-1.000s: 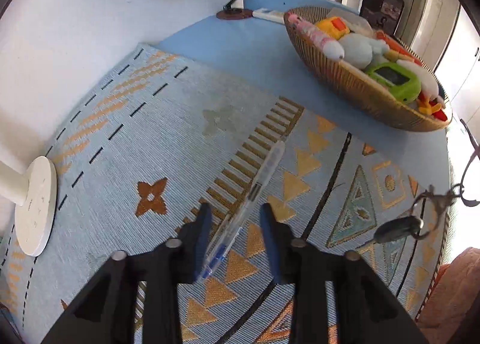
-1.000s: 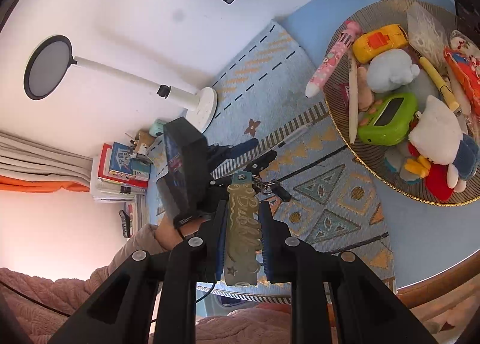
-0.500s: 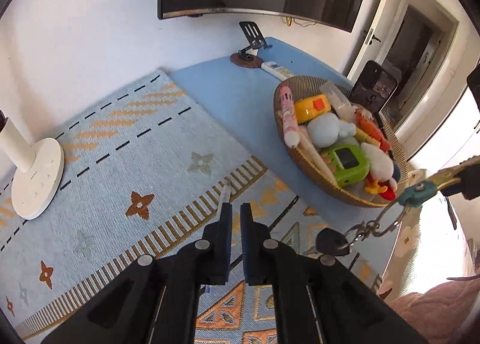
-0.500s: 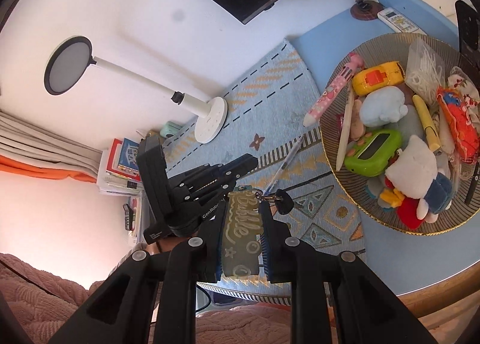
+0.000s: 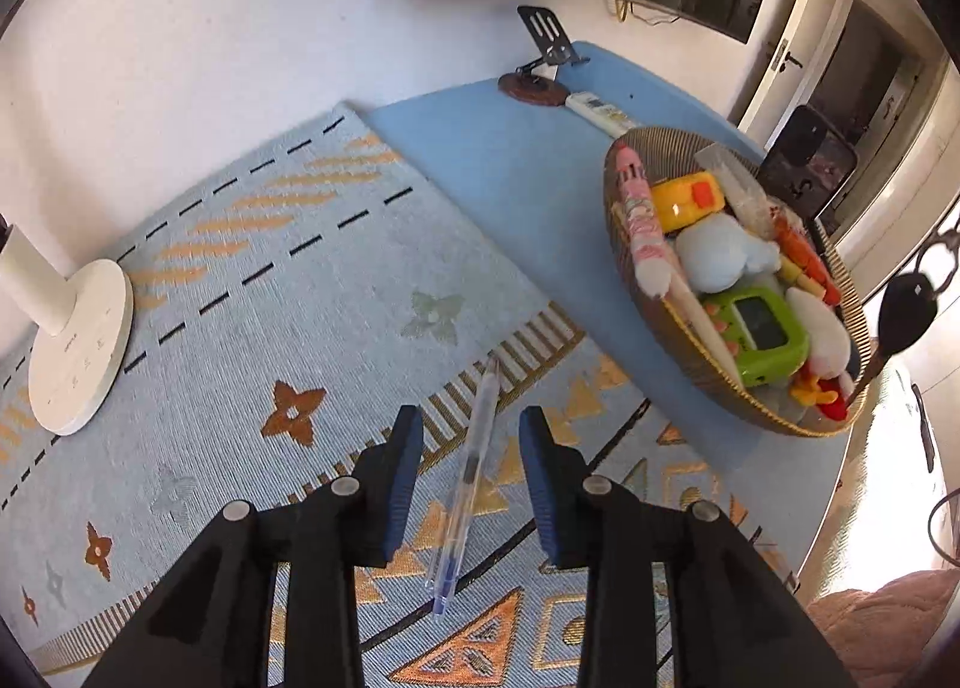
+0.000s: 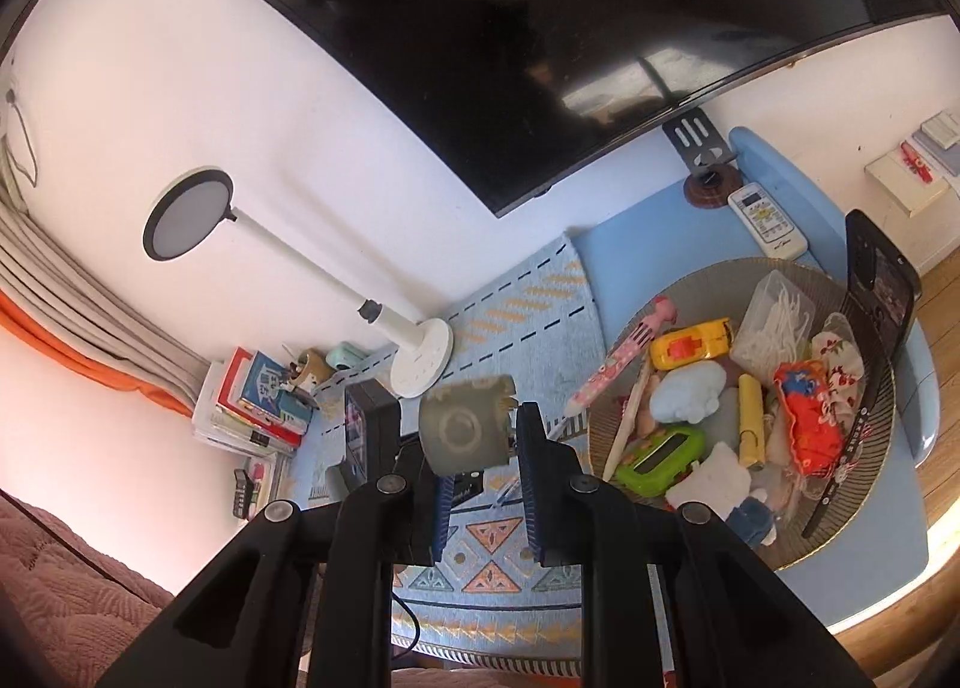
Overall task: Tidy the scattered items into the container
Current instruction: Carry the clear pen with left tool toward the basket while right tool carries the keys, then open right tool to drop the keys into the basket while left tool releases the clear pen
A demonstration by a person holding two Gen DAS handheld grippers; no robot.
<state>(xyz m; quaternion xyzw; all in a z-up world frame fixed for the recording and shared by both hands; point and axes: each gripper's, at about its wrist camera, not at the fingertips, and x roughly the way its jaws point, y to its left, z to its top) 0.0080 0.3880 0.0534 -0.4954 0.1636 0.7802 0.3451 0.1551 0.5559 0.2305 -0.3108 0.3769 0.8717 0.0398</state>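
Pen (image 5: 469, 478) lies between open left tool (image 5: 471, 436) fingers

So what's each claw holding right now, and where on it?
Left claw is open, holding nothing; the pen lies on the mat between its jaws. Right claw: blurred keychain tag at its tips, grip unclear.

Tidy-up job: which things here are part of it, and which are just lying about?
Part of the job:
- pen on the mat, between the open left tongs
- keychain in the right tongs
- basket, already holding toys

Just lying about:
- lamp
- remote
- phone stand
- TV
- books
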